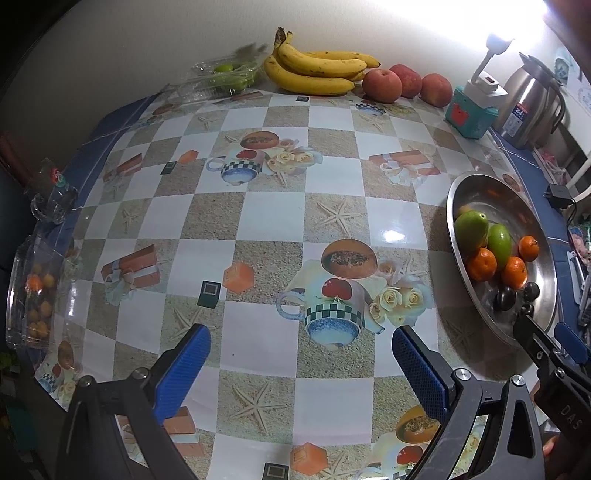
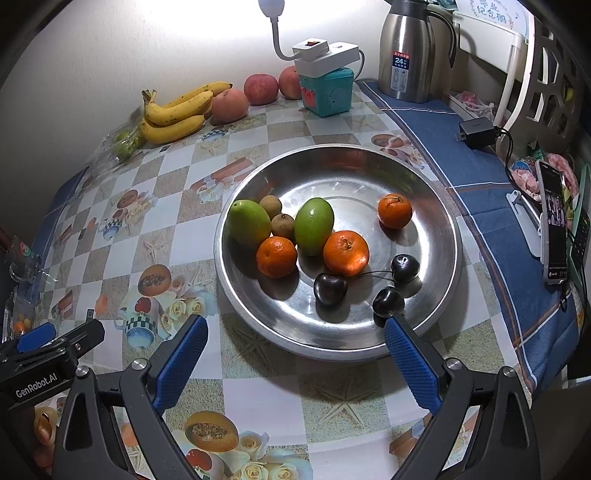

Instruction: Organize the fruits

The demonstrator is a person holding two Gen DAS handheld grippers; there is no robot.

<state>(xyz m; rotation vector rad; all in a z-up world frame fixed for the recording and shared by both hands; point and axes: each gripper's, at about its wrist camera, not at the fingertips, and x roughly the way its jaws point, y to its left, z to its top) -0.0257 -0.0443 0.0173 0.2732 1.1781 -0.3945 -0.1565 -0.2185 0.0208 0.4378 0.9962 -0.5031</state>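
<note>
black frames, silver screws, blue textured fingers (image 2: 181, 363); white "genrobot.ai" lettering.

A plain white wall (image 2: 110, 48) is backing the worktop (image 1: 332, 221), which is wearing a glossy checked oilcloth printed with starfish, mugs and roses over a blue striped cloth (image 2: 480, 162). A small gooseneck lamp (image 2: 275, 22) is glaring against the wall, clipped into a white power strip (image 2: 325, 55) sitting on a teal box (image 2: 327, 92). A steel thermos jug (image 2: 410, 51) is standing near the corner, beside a white lattice chair back (image 2: 532, 74).
</note>
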